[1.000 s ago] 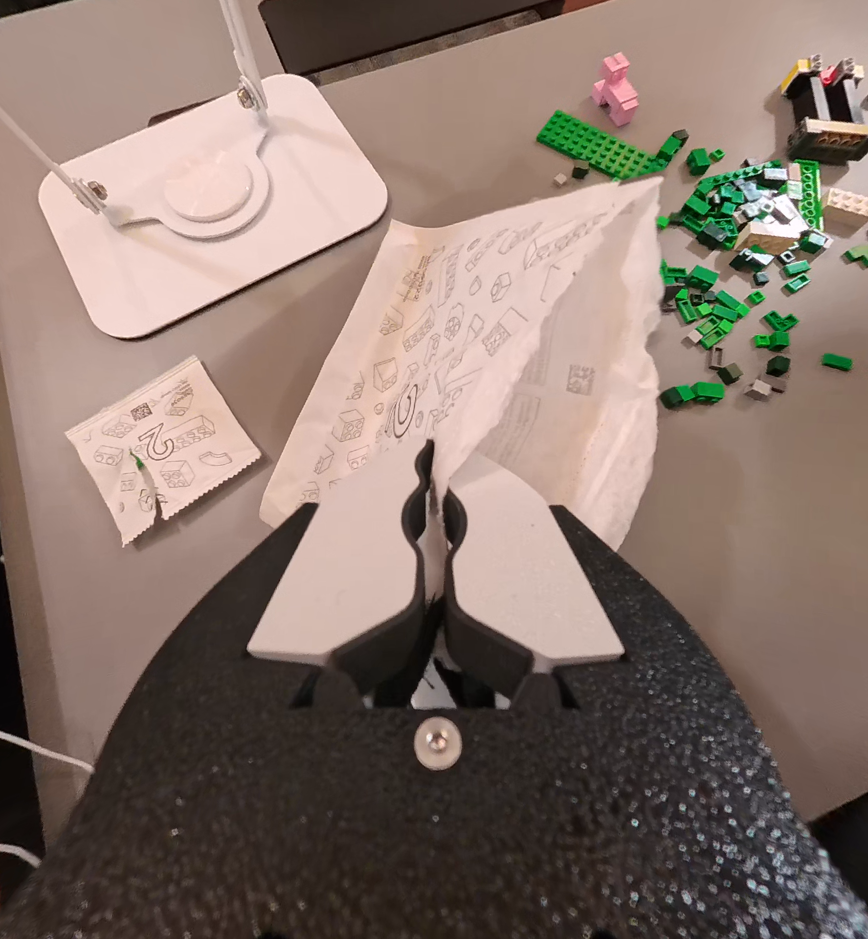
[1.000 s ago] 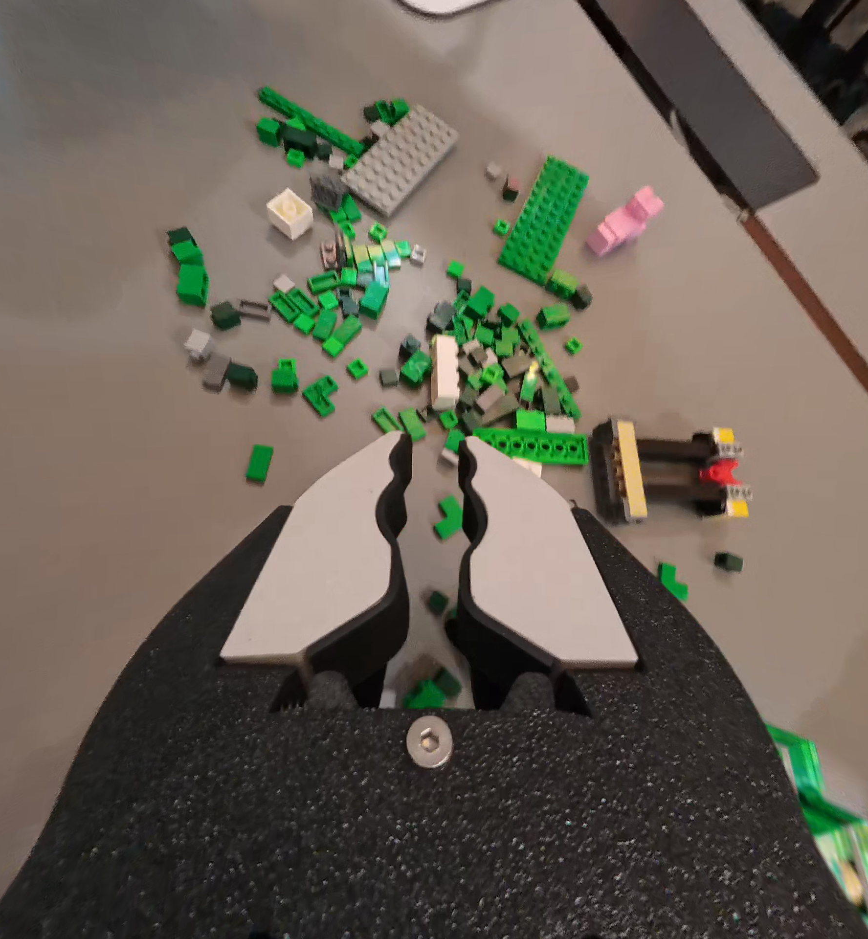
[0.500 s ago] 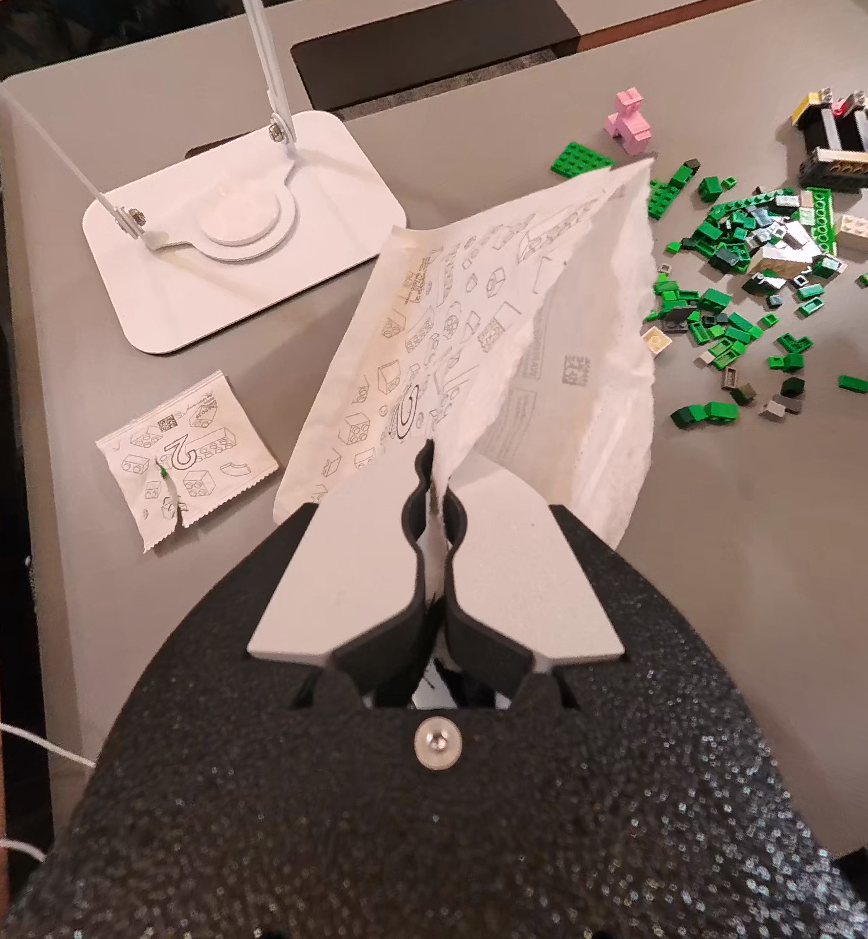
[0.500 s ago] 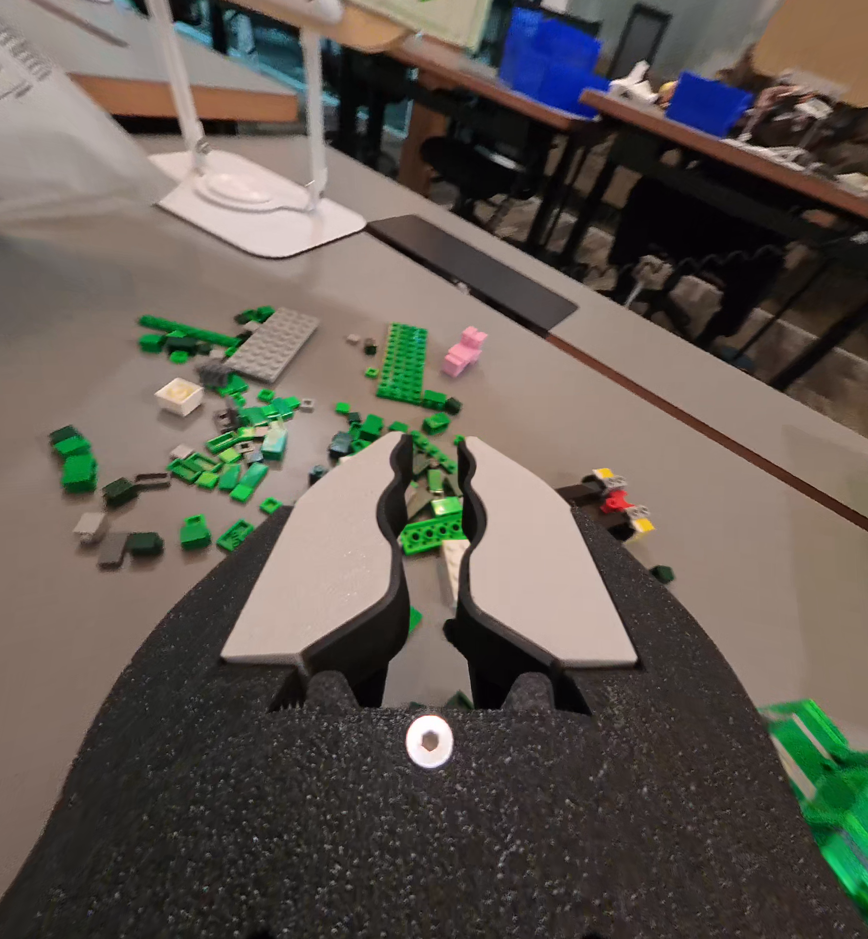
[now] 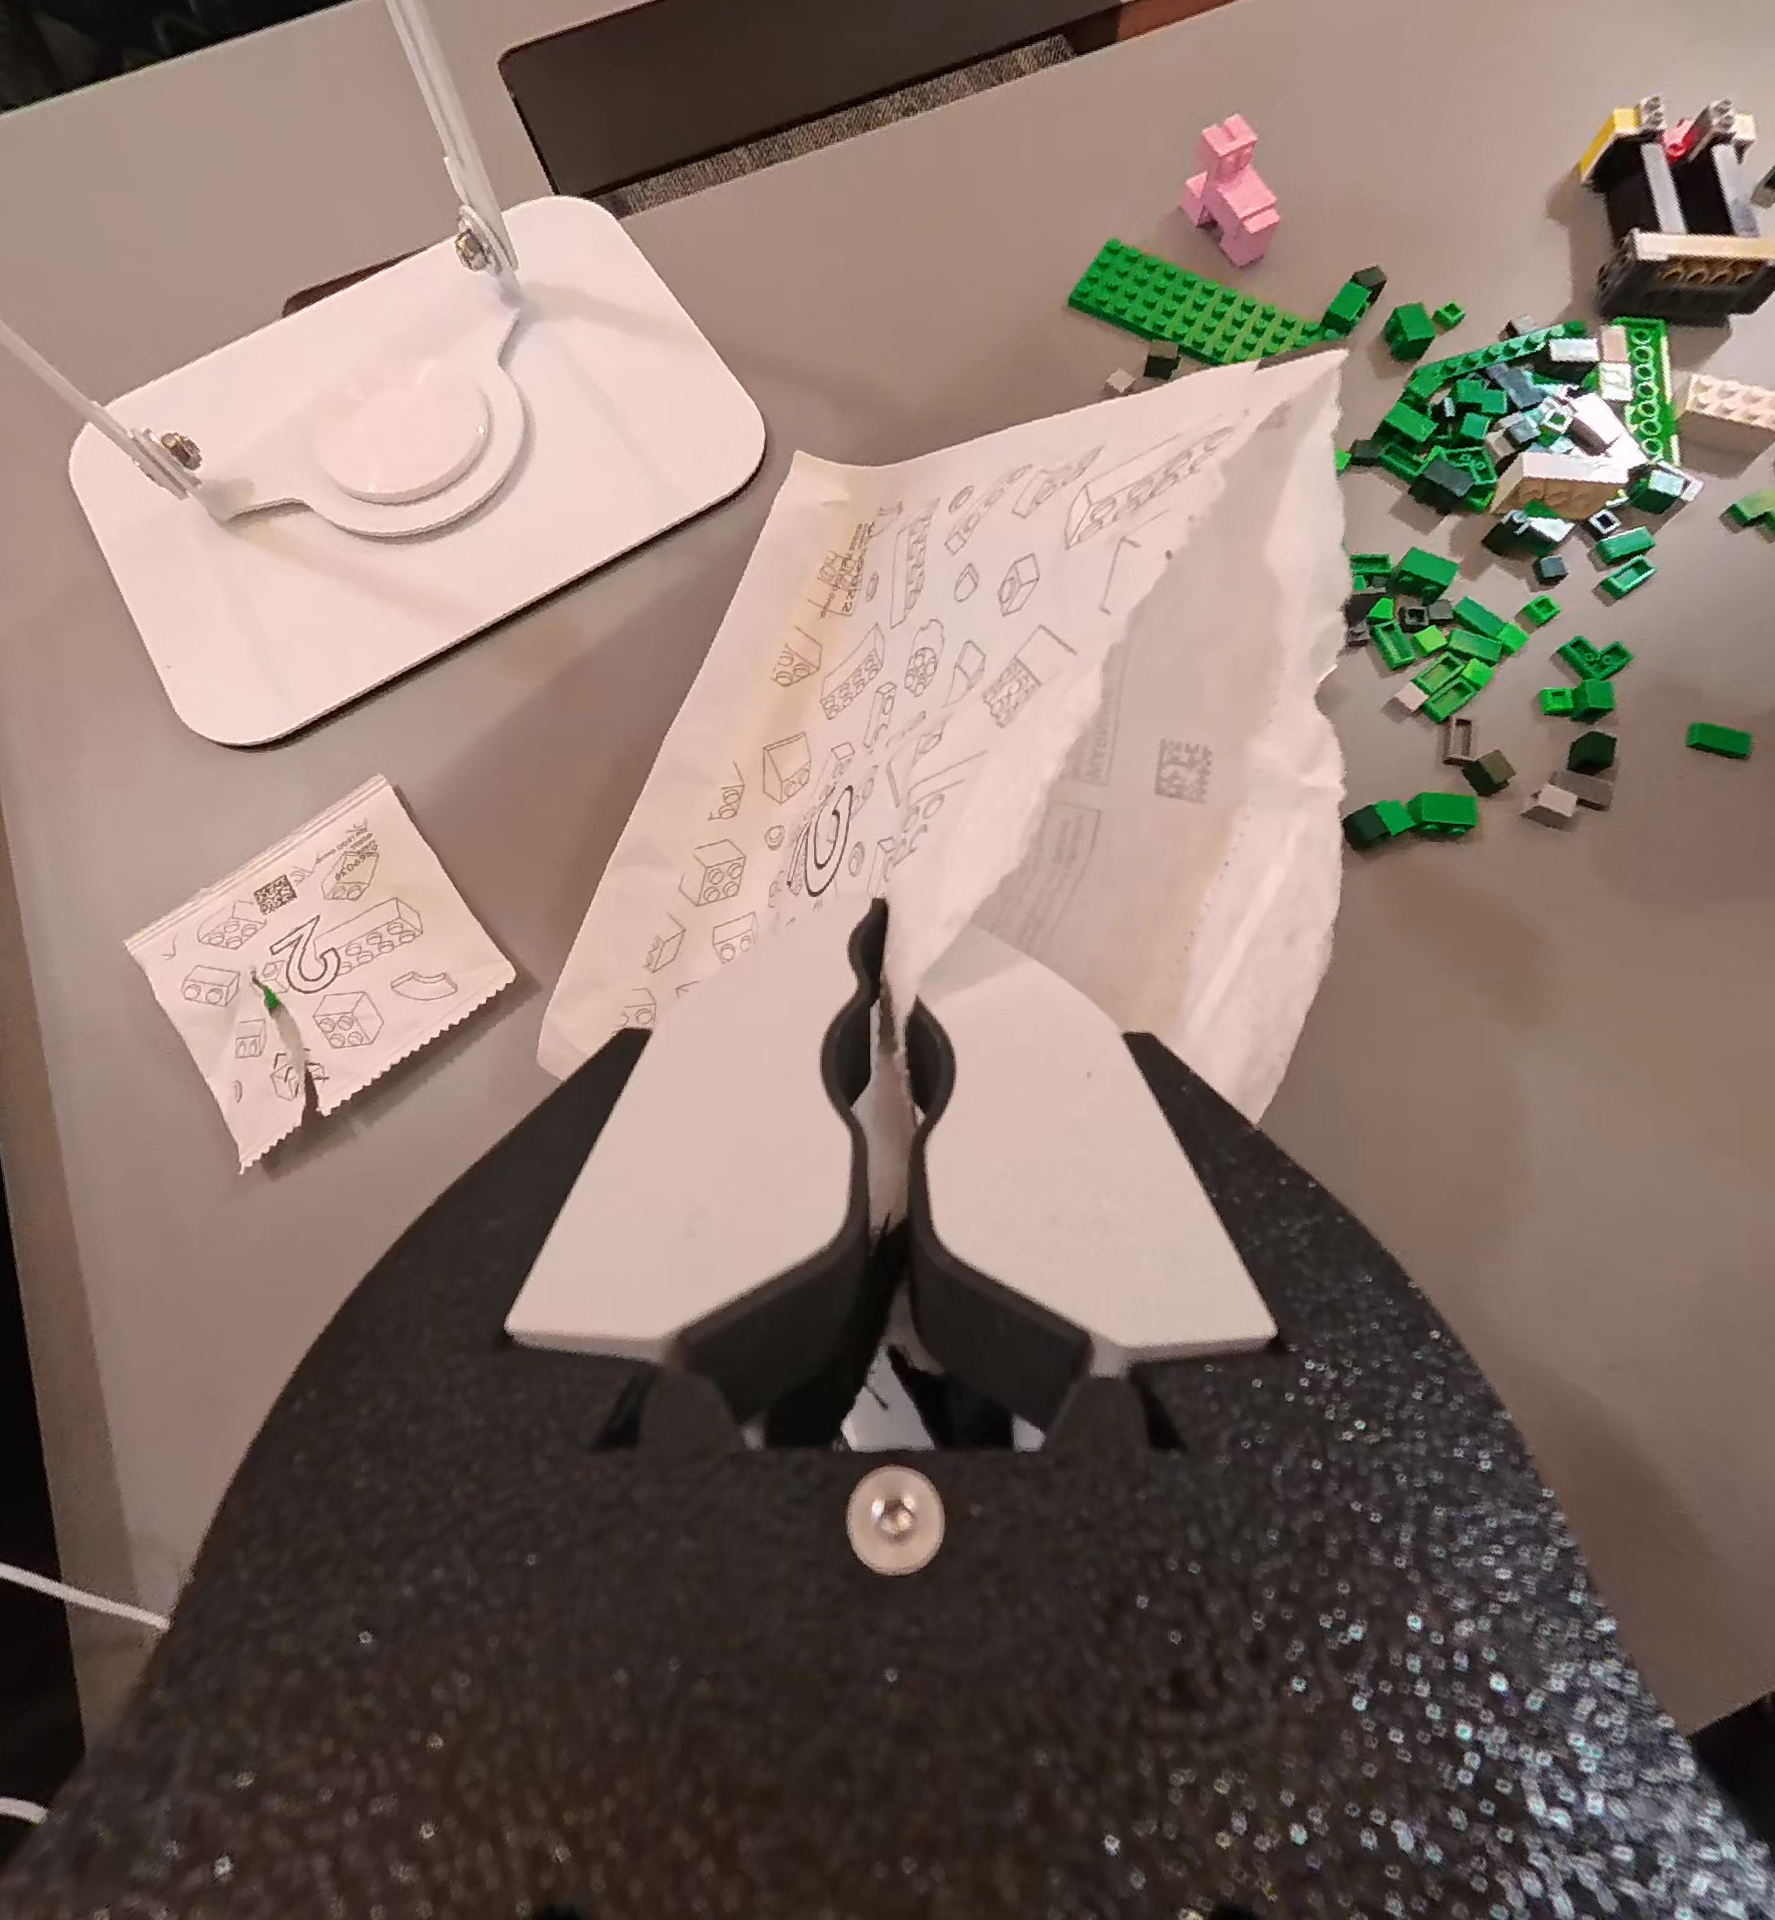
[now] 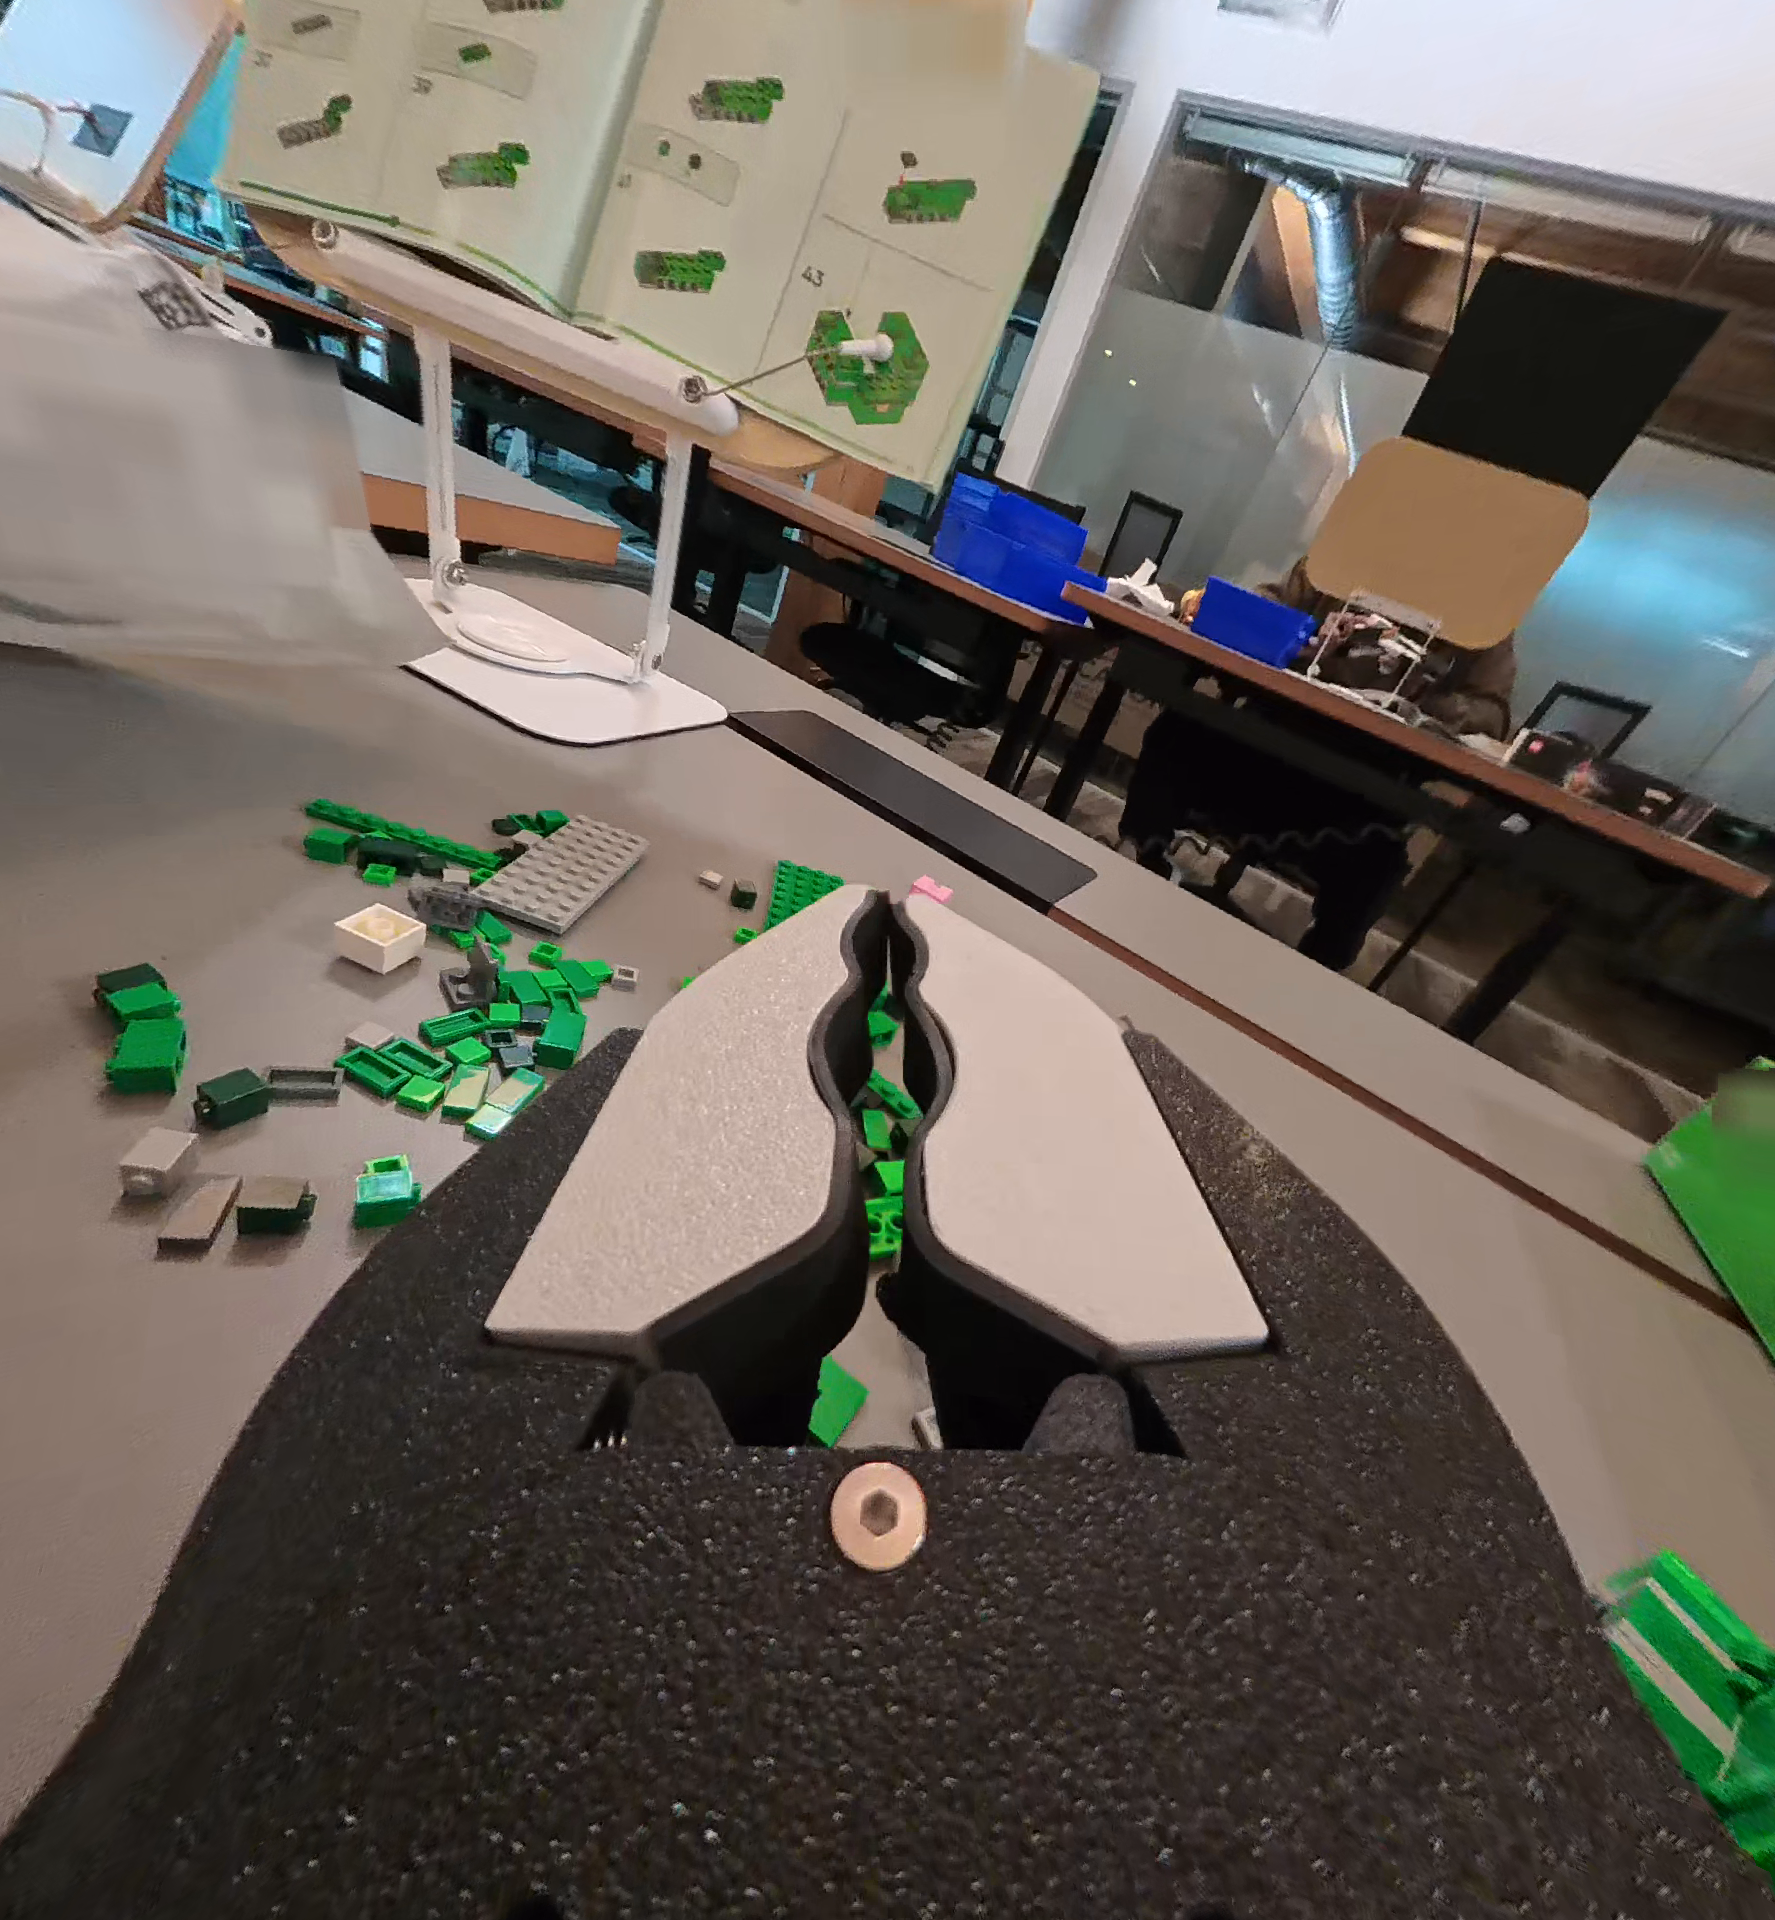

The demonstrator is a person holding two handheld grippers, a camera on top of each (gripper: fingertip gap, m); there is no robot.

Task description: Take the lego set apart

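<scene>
My left gripper is shut on the near edge of a torn white paper bag printed with brick drawings, and holds it above the grey table. The bag's open end points toward a pile of loose green, grey and white lego pieces. A black partial build, a pink figure and a green plate lie beyond. My right gripper is shut, its tips meeting with nothing between them, above the loose pieces. The held bag is a blur at the left of the right wrist view.
A small torn paper bag lies left of the held one. A white stand base sits at the back left and carries an open instruction booklet. A grey plate and a white brick lie among the pieces. A green box is at the right. The left gripper's tips are roughly 30 cm from the right gripper's. My left tips are about 30 cm from the green plate, my right tips only 20 cm.
My right gripper's pads came together on air, and it tilted up from looking down at the pile to looking across the table. My left gripper kept hold of the bag and shifted slightly.
</scene>
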